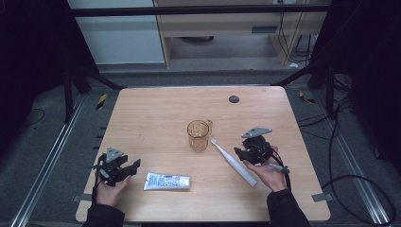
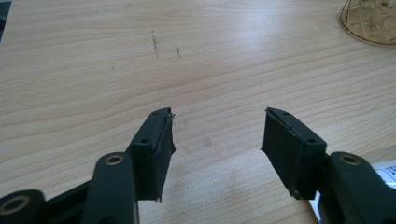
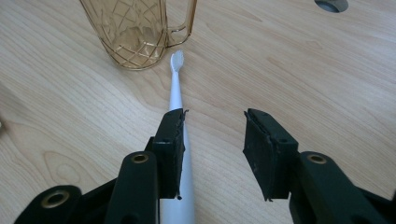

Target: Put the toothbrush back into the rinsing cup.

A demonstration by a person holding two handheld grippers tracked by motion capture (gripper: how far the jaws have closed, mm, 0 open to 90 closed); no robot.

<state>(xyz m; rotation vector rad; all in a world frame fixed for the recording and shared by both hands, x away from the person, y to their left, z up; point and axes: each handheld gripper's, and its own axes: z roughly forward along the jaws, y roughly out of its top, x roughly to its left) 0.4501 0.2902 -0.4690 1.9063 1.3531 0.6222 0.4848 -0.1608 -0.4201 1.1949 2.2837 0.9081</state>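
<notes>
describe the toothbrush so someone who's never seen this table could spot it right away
On the wooden table, find the amber cup near the middle. The toothbrush lies just right of it, bristles toward the cup. It is the only long, thin white stick; the toothpaste is flat and printed.

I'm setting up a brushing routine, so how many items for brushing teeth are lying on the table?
3: an amber cup at the table's middle, a white toothbrush just to its right by the right gripper, and a toothpaste tube near the left gripper.

1. My counter (image 1: 156, 118) is evenly lit from above while the surroundings fall into darkness.
2. Shadows under my tools are soft and faint.
3. The high view looks grainy; both close views are sharp, with mild glare on the wood.
</notes>
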